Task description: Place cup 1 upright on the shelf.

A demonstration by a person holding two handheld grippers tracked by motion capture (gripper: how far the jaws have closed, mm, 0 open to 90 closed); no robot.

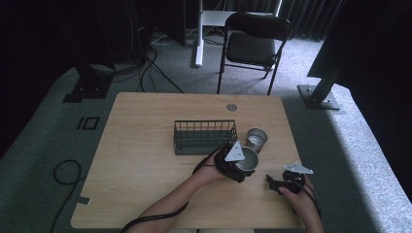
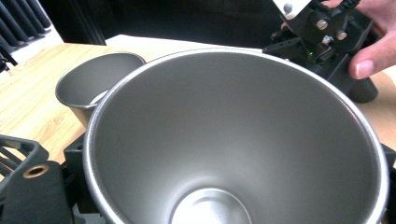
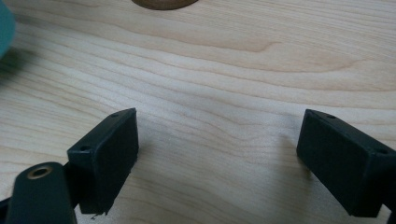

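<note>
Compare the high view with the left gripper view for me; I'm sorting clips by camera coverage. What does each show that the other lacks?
High view alone: the wire basket, the folding chair beyond the table, and the left tool from outside, closed on the near metal cup.

Left gripper view alone: that cup's bare inside down to its round bottom, seen close.

Both: the second metal cup standing beside the gripped one, the right tool in the person's hand, and the wooden table.

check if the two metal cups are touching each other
Apart. The high view shows bare table between the near cup in the left hand-held gripper and the far cup.
</note>
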